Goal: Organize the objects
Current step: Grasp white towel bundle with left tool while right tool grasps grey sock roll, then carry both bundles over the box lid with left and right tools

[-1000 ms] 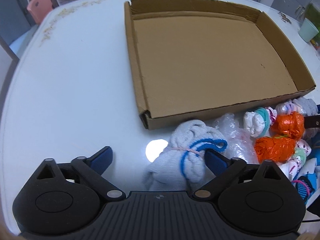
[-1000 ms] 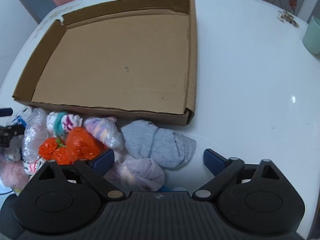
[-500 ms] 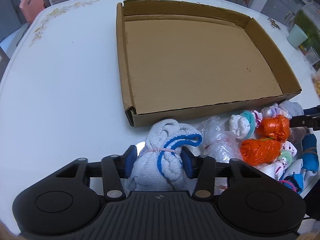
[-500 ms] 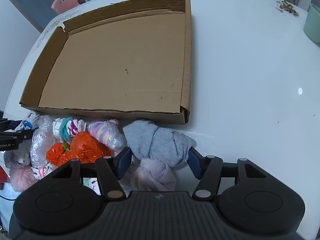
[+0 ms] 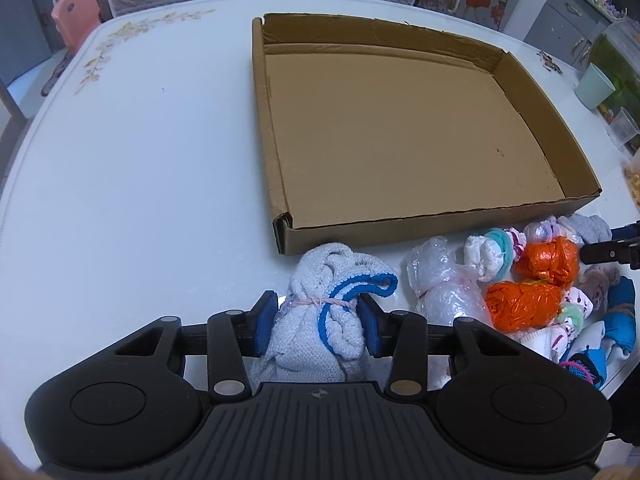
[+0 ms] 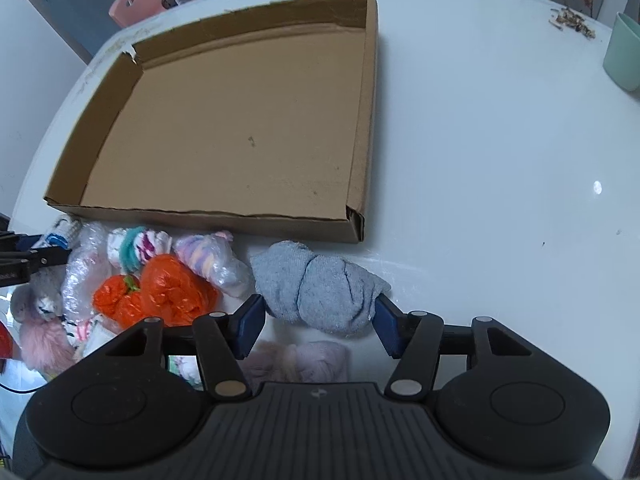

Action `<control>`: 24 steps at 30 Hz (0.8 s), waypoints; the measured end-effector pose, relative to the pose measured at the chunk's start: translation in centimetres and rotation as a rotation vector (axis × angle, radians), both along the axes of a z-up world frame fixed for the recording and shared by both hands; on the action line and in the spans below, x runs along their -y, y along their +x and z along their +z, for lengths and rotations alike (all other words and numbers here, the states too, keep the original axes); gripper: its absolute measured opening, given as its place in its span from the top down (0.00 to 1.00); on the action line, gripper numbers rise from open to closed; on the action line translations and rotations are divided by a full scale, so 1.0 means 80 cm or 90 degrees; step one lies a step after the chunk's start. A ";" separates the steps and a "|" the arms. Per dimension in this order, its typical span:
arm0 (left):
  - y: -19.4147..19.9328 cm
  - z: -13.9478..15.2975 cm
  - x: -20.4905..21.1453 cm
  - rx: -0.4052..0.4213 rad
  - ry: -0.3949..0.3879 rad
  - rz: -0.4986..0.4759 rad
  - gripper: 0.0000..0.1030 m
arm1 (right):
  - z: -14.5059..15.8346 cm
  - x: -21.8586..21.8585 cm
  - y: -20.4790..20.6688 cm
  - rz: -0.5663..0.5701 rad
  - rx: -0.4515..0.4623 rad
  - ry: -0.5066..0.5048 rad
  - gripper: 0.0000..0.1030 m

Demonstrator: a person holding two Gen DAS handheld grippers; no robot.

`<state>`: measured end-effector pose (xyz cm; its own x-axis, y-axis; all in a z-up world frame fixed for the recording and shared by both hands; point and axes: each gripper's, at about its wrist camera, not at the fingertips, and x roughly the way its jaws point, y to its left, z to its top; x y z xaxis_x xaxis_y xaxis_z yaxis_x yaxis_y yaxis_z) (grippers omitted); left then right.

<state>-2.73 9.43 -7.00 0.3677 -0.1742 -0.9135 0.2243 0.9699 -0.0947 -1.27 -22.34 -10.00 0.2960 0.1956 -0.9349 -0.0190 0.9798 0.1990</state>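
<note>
My left gripper [image 5: 318, 320] points steeply down, and its blue pads, still closing, press the sides of a white knitted bundle with blue trim [image 5: 320, 276] tied with a pink band. My right gripper [image 6: 320, 312] is also closing, and its pads squeeze a grey sock bundle [image 6: 316, 280] from both ends. Both bundles lie just in front of an empty shallow cardboard tray [image 5: 276, 140] [image 6: 362, 120]. Between the grippers lies a pile of bundles: two orange ones [image 5: 524, 304] [image 6: 160, 292], a bubble-wrapped one [image 5: 440, 284] and a pastel one in plastic [image 6: 212, 260].
A pale purple bundle [image 6: 296, 360] lies under the right gripper. A mint cup [image 5: 594, 86] [image 6: 624, 56] stands at the far right of the white table [image 5: 140, 160], with crumbs [image 6: 572, 24] near it. A pink chair [image 5: 76, 12] is beyond the far left edge.
Both grippers' jaws have come in from wide open. The left now clamps the white-and-blue bundle and the right clamps the grey sock bundle. Neither hand has shifted much.
</note>
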 end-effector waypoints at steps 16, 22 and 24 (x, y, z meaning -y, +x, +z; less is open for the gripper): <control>-0.004 0.037 -0.013 0.045 0.002 0.014 0.53 | 0.038 0.001 -0.027 0.023 0.049 -0.005 0.48; -0.001 0.056 -0.020 0.058 -0.011 0.026 0.53 | 0.049 0.021 -0.018 0.015 0.071 -0.005 0.48; 0.001 0.062 -0.022 0.064 -0.012 0.028 0.53 | 0.048 0.017 -0.017 0.014 0.078 -0.002 0.48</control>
<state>-2.68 11.17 -2.02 0.4655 -0.1735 -0.8679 0.1914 0.9771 -0.0927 -2.61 -23.68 -6.18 0.4043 0.2000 -0.8925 -0.0651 0.9796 0.1900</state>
